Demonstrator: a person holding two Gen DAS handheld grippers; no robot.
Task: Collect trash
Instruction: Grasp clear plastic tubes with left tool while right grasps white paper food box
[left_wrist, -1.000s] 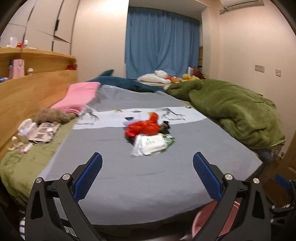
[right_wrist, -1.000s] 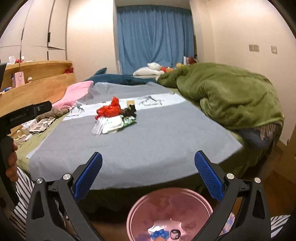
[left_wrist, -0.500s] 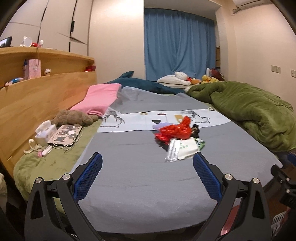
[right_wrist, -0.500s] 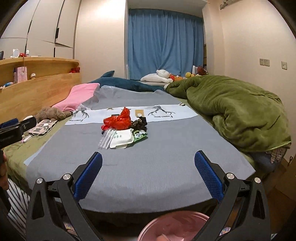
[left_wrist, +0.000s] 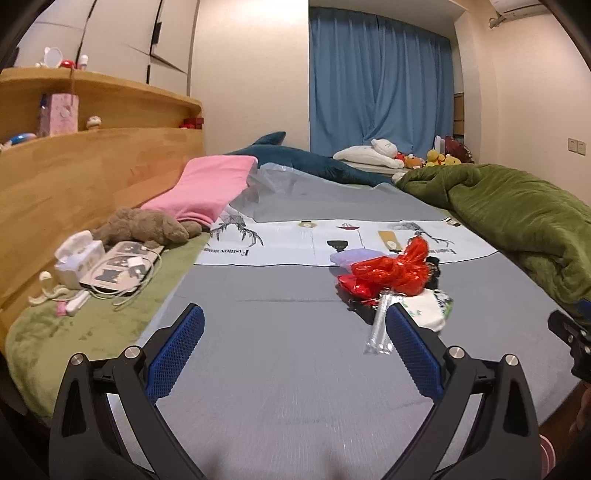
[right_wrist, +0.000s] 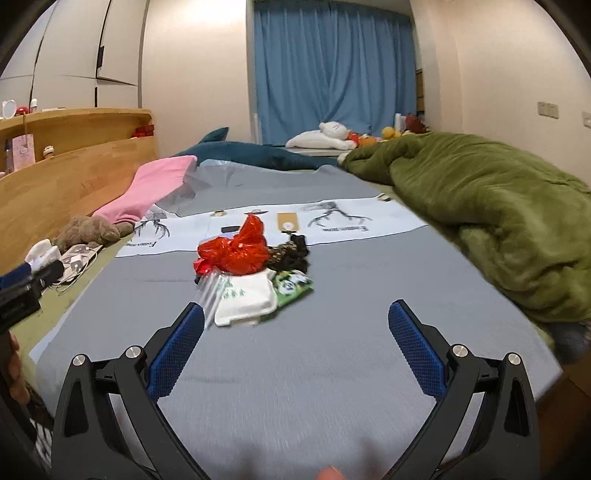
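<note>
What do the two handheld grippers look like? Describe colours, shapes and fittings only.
The left gripper and right gripper match: black angular frames with triangular cut-outs, silver round bolts at the joints, and two fingers faced with blue textured pads.

A grey sheet (left_wrist: 280, 343) was crossed by a white band (left_wrist: 295, 243) printed with black antlers and small emblems. A red bag (left_wrist: 391, 271) was crumpled in the pile, and a white pack (right_wrist: 245, 299) with green marks and a green-and-white wrapper (right_wrist: 293, 286) were seen beside it. A clear sleeve (left_wrist: 378, 328) was noted, and a lilac scrap (left_wrist: 351, 256). The blanket (right_wrist: 491, 206) was olive green, the pillow (left_wrist: 210, 188) pink, the plush (left_wrist: 144, 227) brown, the shark (left_wrist: 295, 160) dark teal. The curtain (right_wrist: 332, 70) was blue, the headboard (left_wrist: 74, 177) honey wood. Finger pads (right_wrist: 413, 354) were blue and cross-hatched on black frames.
</note>
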